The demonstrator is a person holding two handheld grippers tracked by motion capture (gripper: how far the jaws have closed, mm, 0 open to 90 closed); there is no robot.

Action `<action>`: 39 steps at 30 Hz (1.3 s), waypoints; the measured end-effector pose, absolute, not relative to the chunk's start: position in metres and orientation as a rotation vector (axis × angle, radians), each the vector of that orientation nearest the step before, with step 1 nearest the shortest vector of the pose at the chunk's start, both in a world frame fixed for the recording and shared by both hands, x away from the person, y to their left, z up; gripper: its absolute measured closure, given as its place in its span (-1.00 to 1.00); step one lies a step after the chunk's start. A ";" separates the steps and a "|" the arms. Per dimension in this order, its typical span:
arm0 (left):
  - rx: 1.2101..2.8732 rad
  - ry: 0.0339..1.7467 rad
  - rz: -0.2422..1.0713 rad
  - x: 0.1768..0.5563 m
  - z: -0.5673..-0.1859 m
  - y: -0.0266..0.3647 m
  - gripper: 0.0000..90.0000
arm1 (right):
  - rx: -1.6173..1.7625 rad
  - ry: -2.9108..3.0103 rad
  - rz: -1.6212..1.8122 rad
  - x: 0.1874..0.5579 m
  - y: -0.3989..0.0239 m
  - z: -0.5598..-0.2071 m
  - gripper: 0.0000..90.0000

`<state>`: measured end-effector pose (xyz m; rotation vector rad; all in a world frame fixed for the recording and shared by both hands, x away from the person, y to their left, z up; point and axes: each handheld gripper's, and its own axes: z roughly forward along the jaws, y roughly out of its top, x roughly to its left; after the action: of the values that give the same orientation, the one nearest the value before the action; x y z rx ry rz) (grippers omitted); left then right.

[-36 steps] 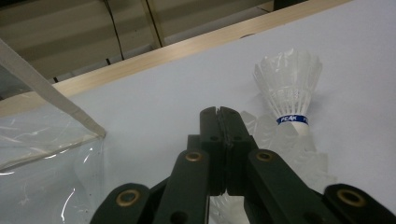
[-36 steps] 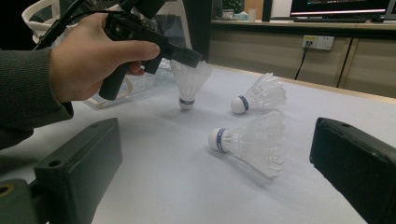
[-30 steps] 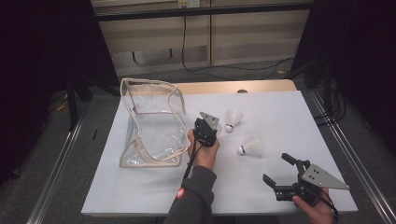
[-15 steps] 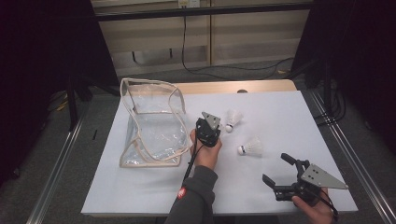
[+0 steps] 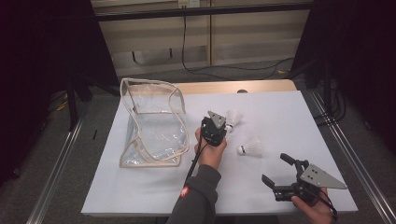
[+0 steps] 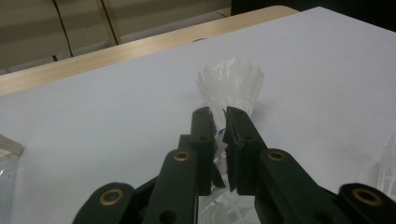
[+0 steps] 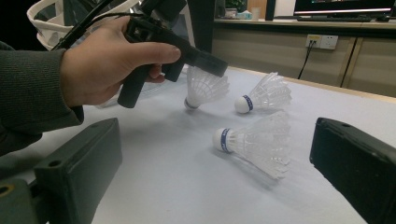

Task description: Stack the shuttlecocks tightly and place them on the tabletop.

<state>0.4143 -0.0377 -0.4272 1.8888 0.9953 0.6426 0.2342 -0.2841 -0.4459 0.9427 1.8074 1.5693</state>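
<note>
In the high view, your left gripper (image 5: 223, 125) sits near the middle of the counter (image 5: 140, 196), just beside a clear zippered pouch (image 5: 152, 123) that lies toward the left edge. A white shuttlecock (image 5: 233, 116) lies just past its tip, and a second shuttlecock (image 5: 251, 147) rests on its side a little nearer to you. Your right gripper (image 5: 279, 170) hovers by the near right corner with its jaws wide apart and nothing between them.

In the left gripper view, the jaws stand almost together, clamped on the feather skirt of a third shuttlecock (image 6: 219, 205) between them; they have just been easing apart slightly. The shuttlecock (image 6: 231, 86) beyond the tips lies on the white counter, feathers facing you.

In the right gripper view, your left hand (image 7: 100, 60) grips the left gripper (image 7: 205, 63), whose tip pinches the held shuttlecock (image 7: 203, 88) by its feathers, cork end down at the counter. Two more shuttlecocks lie nearby: one (image 7: 264, 98) behind, one (image 7: 254, 142) closer, between your own open jaws.
</note>
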 end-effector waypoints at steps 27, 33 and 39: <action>1.912 1.012 0.594 0.422 -0.434 -0.034 0.76 | 0.941 1.815 1.573 0.234 -0.283 -0.446 -0.96; 1.900 1.039 0.646 0.424 -0.431 -0.026 0.95 | 0.941 1.815 1.572 0.234 -0.284 -0.446 -0.96; 1.913 1.048 0.698 0.425 -0.428 -0.020 1.00 | 0.943 1.815 1.572 0.234 -0.283 -0.447 -0.95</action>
<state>0.4254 -0.0205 -0.4284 1.9128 1.0481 0.6979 0.2340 -0.2833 -0.4466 0.9427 1.8148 1.5721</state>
